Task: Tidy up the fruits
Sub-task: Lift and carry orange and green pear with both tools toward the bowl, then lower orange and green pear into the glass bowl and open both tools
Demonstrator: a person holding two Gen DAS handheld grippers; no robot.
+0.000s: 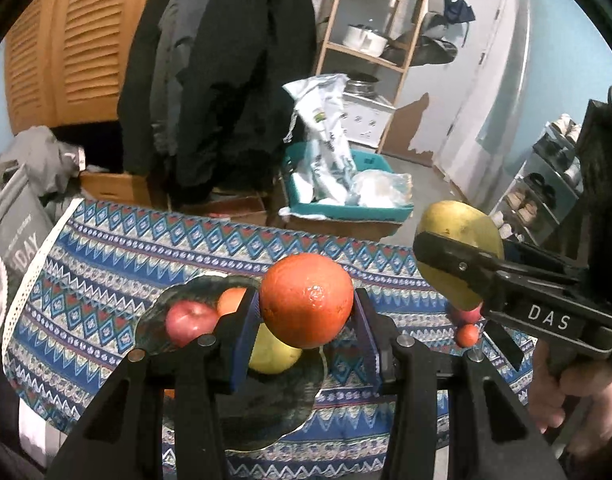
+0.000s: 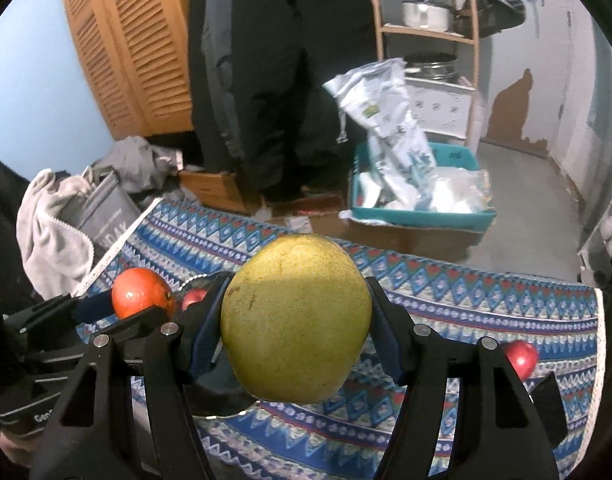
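My left gripper (image 1: 306, 312) is shut on an orange (image 1: 306, 300) and holds it above a dark glass plate (image 1: 266, 420). On the plate lie a red apple (image 1: 188, 322), a second orange (image 1: 230, 300) and a yellow-green pear (image 1: 272, 354). My right gripper (image 2: 296, 328) is shut on a large yellow-green pear (image 2: 296, 320) and holds it above the patterned cloth; it also shows at the right of the left wrist view (image 1: 457, 254). The held orange shows in the right wrist view (image 2: 142, 298) at the left.
The table carries a blue patterned cloth (image 1: 118, 248). A red apple (image 2: 521, 358) lies on the cloth at the right, with a small orange fruit (image 1: 467, 335) beside it. A teal bin (image 1: 345, 208) with bags, cardboard boxes, a wooden shelf and hanging coats stand behind the table.
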